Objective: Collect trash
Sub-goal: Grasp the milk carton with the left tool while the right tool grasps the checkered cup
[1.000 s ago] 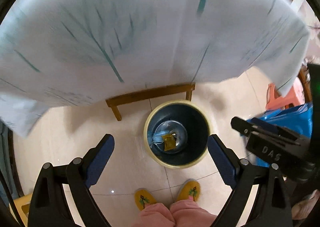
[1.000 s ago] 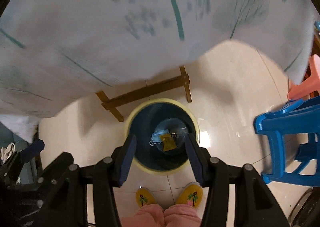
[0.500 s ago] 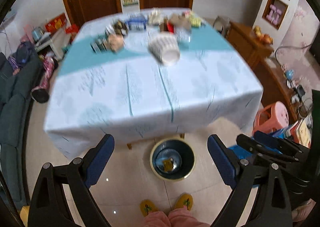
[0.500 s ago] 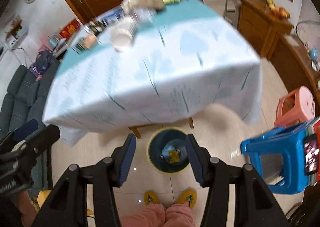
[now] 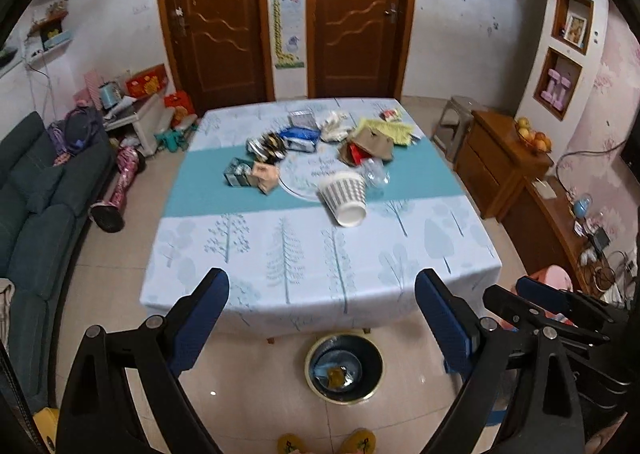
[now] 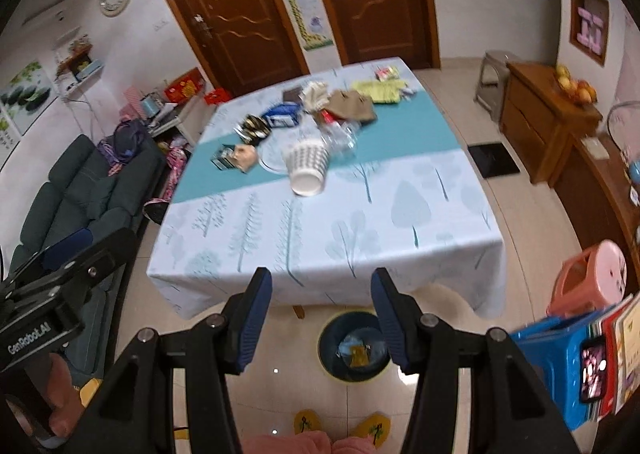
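A cloth-covered table (image 5: pixel 320 254) is seen ahead, litter and a tipped paper cup (image 5: pixel 347 197) lying far across it. The trash bin (image 5: pixel 344 368) stands below its near edge. Both the left gripper (image 5: pixel 320 318) and the right gripper (image 6: pixel 320 318) are held open, empty. A blue stool (image 6: pixel 552 358) is shown clearly only by the right view.

Near half of the table (image 5: pixel 320 254) lay bare and open to reach, tipped paper cup (image 5: pixel 346 199) stood at its far end, clutter pile (image 5: pixel 320 141) crowded behind, bin (image 5: pixel 344 370) on open floor below the table edge, blue stool (image 6: pixel 556 354) close at right.
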Demonstrator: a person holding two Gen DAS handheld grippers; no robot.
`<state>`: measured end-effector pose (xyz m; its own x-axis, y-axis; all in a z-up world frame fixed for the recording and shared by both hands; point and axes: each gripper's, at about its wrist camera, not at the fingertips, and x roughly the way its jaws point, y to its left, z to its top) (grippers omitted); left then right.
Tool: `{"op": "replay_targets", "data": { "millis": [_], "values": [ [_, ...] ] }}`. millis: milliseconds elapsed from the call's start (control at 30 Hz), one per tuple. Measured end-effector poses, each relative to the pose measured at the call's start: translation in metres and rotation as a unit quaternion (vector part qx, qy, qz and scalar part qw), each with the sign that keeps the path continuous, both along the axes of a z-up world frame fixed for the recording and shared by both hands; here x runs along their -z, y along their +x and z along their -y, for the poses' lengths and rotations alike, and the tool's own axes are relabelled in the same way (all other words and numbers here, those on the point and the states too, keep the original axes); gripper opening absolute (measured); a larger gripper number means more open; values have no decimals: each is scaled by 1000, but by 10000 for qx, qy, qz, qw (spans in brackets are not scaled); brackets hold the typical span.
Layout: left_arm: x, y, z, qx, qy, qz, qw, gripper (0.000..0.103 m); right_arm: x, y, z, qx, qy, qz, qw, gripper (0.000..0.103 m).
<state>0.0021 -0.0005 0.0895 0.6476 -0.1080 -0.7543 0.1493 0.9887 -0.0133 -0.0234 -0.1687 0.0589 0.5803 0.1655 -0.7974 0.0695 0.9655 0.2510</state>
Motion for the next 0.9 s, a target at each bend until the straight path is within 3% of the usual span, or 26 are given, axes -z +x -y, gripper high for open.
{"op": "replay_targets", "data": {
  "millis": [233, 467, 700, 800, 900],
  "values": [
    [-14, 9, -16, -416, 139, 50, 9990, 93, -15, 19, -12, -397, -12, 154, 9991, 52],
    [-7, 43, -40, -341, 249, 21, 9991, 93, -11, 61, -34, -672, -39, 147, 9976, 52],
    [18, 130, -66, 562, 441, -105, 9974, 93, 18, 132, -50, -470, 29, -196, 9987, 52],
    [35, 183, -72, 1071, 767, -205, 9911, 93, 39, 172, -50, -79, 174, -475, 9987, 52],
    [58, 239, -75, 1621, 1117, -397, 9796, 93, 61, 205, -47, 293, 344, -741, 9962, 52]
  ]
}}
